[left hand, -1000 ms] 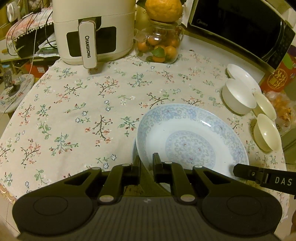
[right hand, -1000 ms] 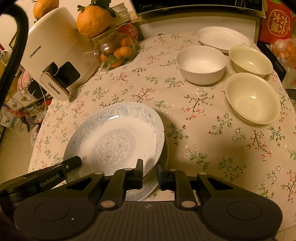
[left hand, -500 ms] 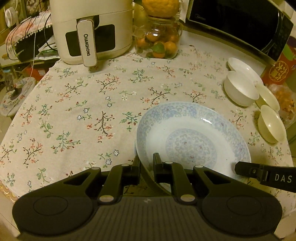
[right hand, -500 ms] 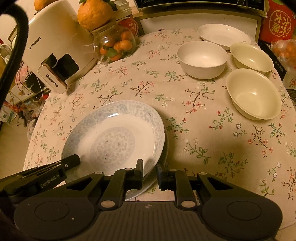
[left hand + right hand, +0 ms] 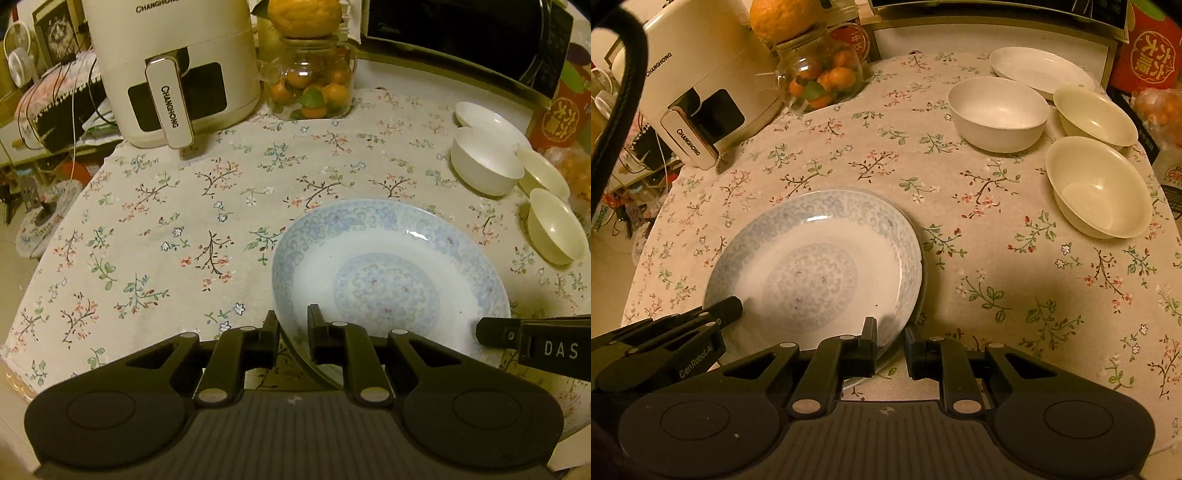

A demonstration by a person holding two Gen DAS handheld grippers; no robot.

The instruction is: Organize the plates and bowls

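Note:
A blue-patterned plate (image 5: 388,280) (image 5: 812,273) lies at the near side of the flowered tablecloth, over a second plate whose rim (image 5: 857,382) shows underneath. My left gripper (image 5: 293,317) is shut on the plate's near left rim. My right gripper (image 5: 890,328) is shut on its near right rim. Each gripper shows in the other's view: the right gripper (image 5: 532,343) and the left gripper (image 5: 665,343). Further right stand a white bowl (image 5: 997,110) (image 5: 484,166), two cream bowls (image 5: 1093,114) (image 5: 1100,188) and a white plate (image 5: 1041,70).
A white air fryer (image 5: 173,70) and a glass jar of oranges (image 5: 310,85) stand at the back of the table. A microwave (image 5: 461,37) sits behind on the right. The table's edge curves away on the left, with clutter beyond it.
Both grippers keep their hold on the blue plate's rim. The left wrist view has rolled slightly, and the plate lies a little flatter over the plate beneath.

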